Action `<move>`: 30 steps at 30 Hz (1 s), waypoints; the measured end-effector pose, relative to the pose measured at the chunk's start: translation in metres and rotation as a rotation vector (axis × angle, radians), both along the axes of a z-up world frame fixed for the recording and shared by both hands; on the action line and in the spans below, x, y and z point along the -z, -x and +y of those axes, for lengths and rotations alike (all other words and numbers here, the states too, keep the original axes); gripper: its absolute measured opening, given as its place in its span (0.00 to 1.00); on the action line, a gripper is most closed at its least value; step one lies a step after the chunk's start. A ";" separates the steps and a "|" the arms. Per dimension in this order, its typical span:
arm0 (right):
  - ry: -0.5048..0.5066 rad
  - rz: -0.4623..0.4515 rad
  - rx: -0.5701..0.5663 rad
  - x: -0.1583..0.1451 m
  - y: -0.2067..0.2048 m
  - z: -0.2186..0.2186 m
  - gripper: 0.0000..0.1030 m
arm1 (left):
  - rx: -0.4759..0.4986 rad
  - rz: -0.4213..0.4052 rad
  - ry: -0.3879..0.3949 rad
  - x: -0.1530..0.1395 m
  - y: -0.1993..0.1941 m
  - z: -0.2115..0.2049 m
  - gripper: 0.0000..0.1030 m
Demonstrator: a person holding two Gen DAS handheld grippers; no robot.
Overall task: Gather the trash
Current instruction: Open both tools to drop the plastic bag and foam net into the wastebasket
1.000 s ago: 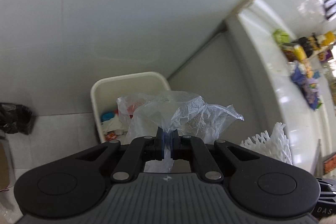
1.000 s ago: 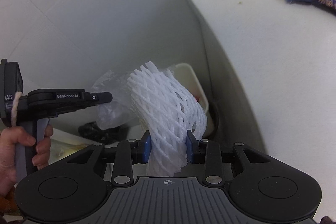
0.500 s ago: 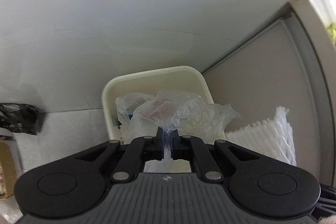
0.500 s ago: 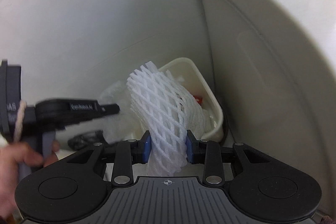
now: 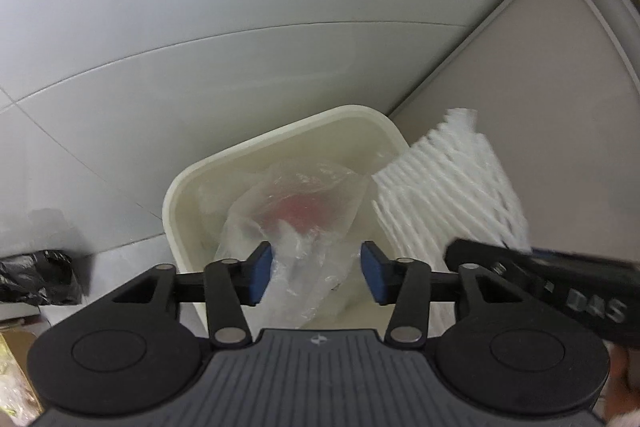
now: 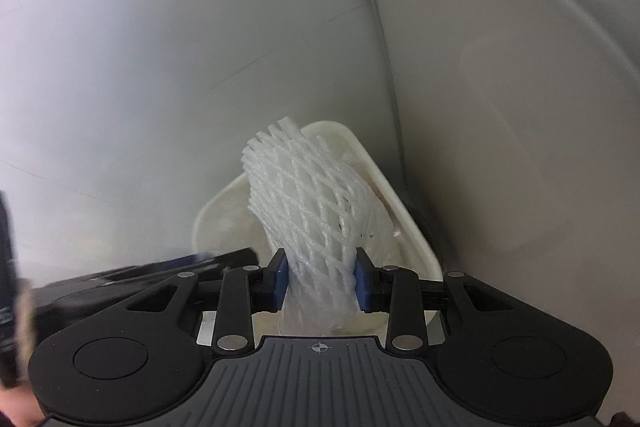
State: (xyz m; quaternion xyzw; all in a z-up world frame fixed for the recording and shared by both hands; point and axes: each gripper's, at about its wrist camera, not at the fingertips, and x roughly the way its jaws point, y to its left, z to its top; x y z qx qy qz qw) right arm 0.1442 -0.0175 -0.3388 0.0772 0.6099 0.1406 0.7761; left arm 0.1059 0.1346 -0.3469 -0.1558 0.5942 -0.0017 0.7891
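Your left gripper (image 5: 316, 273) has just been opening, with the clear plastic bag (image 5: 296, 227) loose between its jaws, over the bin (image 5: 280, 139). Your right gripper (image 6: 320, 281) pinches the white foam net (image 6: 308, 203); its side reads "DAS".

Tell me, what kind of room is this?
Probably a kitchen or utility corner at floor level. A cream trash bin stands on pale floor tiles, beside a grey cabinet panel, and a black garbage bag lies nearby.
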 end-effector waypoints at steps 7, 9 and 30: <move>0.014 0.013 -0.027 0.023 -0.010 0.013 0.32 | -0.030 0.008 -0.020 -0.003 0.014 0.006 0.52; 0.018 0.016 -0.035 0.029 -0.018 0.019 0.33 | -0.033 0.008 -0.029 -0.005 0.018 0.008 0.53; 0.007 0.020 -0.033 0.034 -0.031 0.024 0.82 | -0.053 -0.001 -0.035 -0.022 0.015 0.007 0.73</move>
